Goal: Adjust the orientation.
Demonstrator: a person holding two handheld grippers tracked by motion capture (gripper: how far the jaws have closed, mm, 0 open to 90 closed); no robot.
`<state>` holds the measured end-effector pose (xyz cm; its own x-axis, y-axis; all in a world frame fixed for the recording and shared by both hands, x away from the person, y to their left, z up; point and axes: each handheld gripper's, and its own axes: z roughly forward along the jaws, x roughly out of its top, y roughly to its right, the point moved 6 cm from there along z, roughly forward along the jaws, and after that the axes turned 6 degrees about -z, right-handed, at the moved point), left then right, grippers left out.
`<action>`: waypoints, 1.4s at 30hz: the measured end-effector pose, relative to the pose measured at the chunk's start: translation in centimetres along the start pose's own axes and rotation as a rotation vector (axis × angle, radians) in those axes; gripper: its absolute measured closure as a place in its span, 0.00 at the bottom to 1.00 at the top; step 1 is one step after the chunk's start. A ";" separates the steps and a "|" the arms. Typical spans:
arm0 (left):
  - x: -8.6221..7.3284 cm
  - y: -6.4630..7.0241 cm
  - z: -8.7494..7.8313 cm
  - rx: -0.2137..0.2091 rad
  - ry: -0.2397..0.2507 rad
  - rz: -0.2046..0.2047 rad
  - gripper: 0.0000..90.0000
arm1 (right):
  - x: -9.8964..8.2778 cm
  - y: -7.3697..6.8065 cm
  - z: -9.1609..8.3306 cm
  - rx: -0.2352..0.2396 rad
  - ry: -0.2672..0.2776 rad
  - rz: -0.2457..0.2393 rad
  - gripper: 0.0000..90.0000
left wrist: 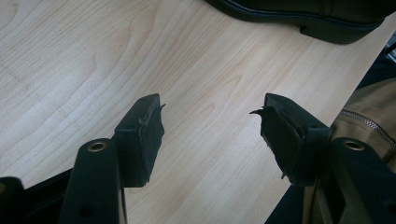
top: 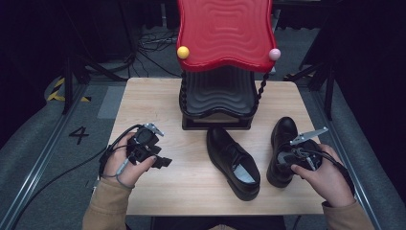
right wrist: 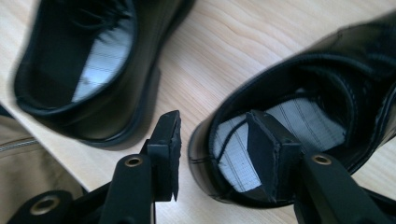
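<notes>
The only mark I could read was a dark figure "4" (top: pixel 79 134), which stood on the grey floor at the left of the high view, just off the left edge of the table (top: pixel 158 96). On the shoes, the red and black stand and the gripper bodies I made out no lettering or brand.

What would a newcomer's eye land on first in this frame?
The wavy red shelf of the rack at the table's far edge, with a yellow ball at its left corner. Then two black shoes on the wood, the right gripper straddling the right shoe's heel, jaws open.
</notes>
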<state>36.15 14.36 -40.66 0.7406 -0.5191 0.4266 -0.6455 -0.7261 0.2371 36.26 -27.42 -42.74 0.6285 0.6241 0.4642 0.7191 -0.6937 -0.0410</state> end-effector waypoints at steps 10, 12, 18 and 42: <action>-0.2 -0.2 0.2 0.005 -0.006 -0.010 0.42 | -0.8 0.4 2.4 0.037 -0.076 0.057 0.64; -0.1 -0.2 0.3 0.006 -0.009 -0.007 0.42 | -0.9 0.2 3.0 0.043 -0.104 0.044 0.64; 0.0 -0.2 0.4 0.002 -0.010 -0.005 0.42 | -0.9 -0.1 4.3 0.045 -0.135 0.038 0.72; 0.2 -0.1 0.3 -0.006 -0.008 0.004 0.42 | -0.7 -0.9 2.2 0.084 -0.097 0.003 0.88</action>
<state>36.43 14.15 -40.87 0.7394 -0.5257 0.4205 -0.6495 -0.7214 0.2402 35.82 -26.41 -44.91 0.6533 0.6570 0.3762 0.7371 -0.6653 -0.1181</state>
